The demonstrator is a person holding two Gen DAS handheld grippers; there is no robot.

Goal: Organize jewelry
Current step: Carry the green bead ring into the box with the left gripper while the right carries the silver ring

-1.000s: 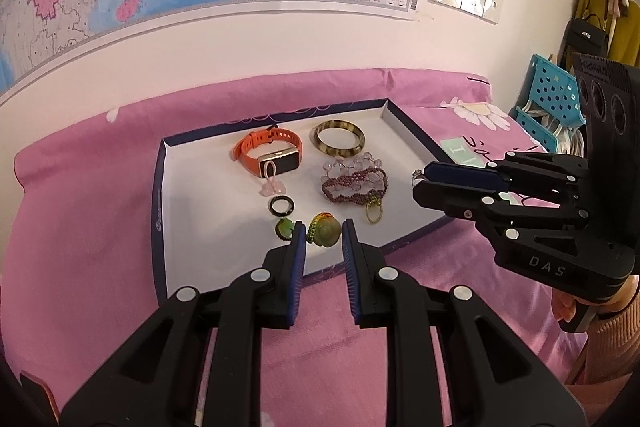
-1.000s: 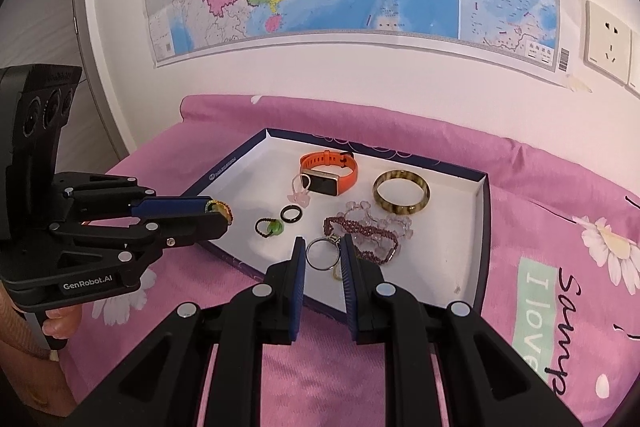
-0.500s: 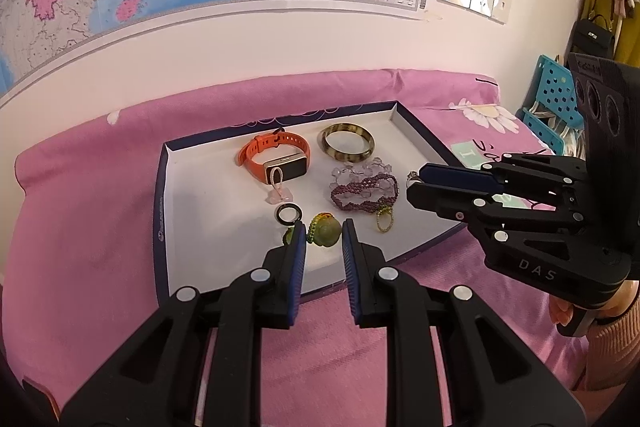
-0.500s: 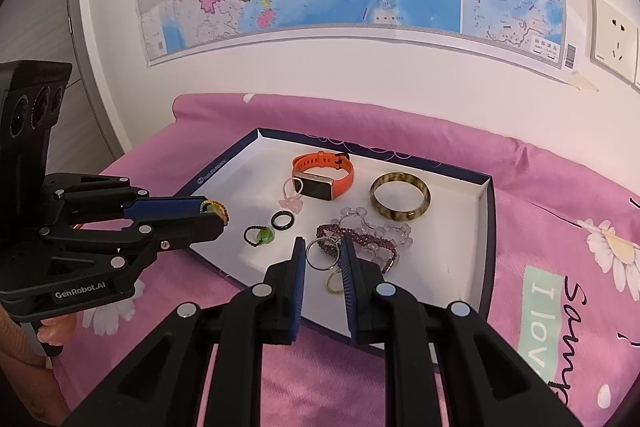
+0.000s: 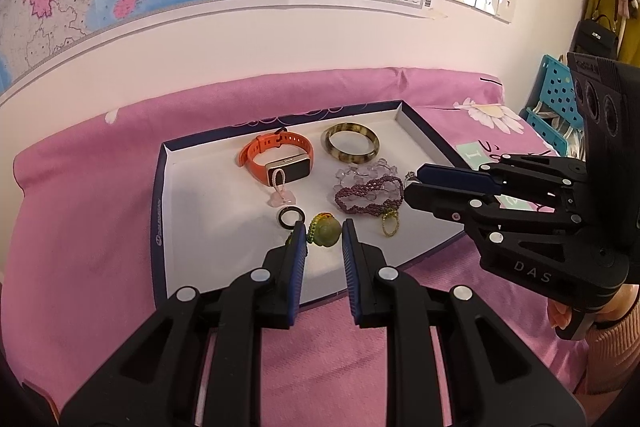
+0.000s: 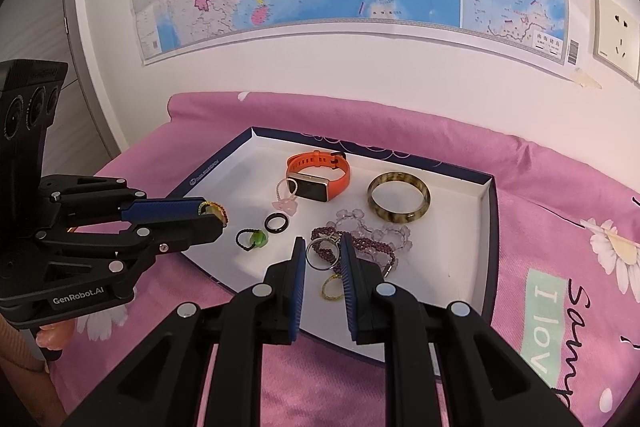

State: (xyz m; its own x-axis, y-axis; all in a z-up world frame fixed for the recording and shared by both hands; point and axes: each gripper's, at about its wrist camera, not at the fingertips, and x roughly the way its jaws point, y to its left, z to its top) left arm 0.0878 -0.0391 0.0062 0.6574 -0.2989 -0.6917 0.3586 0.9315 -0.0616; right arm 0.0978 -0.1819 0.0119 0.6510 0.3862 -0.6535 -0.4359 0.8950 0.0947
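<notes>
1. The tray (image 5: 168, 211) is the landmark: a white, dark-rimmed tray lying on the pink bed (image 5: 80, 195).
2. At the tray's back lie an orange watch (image 5: 280, 157) and, beside it, a mottled bangle (image 5: 351, 143).
3. Mid-tray sit a clear bead bracelet (image 5: 366, 171) and a purple bead bracelet (image 5: 368, 193), touching each other.
4. A pink charm (image 5: 281, 199) lies just in front of the watch; a black ring (image 5: 291, 217) lies just in front of the charm.
5. Near the tray's front edge are a yellow ring (image 5: 390, 225) and a green-stone ring (image 6: 252, 239).
6. The left gripper (image 5: 323, 233) is over the tray's front, its fingers closed on a green pendant (image 5: 326, 230).
7. The right gripper (image 6: 322, 253) is over the tray's front right, its fingers clamped on a silver ring (image 6: 320, 255).
</notes>
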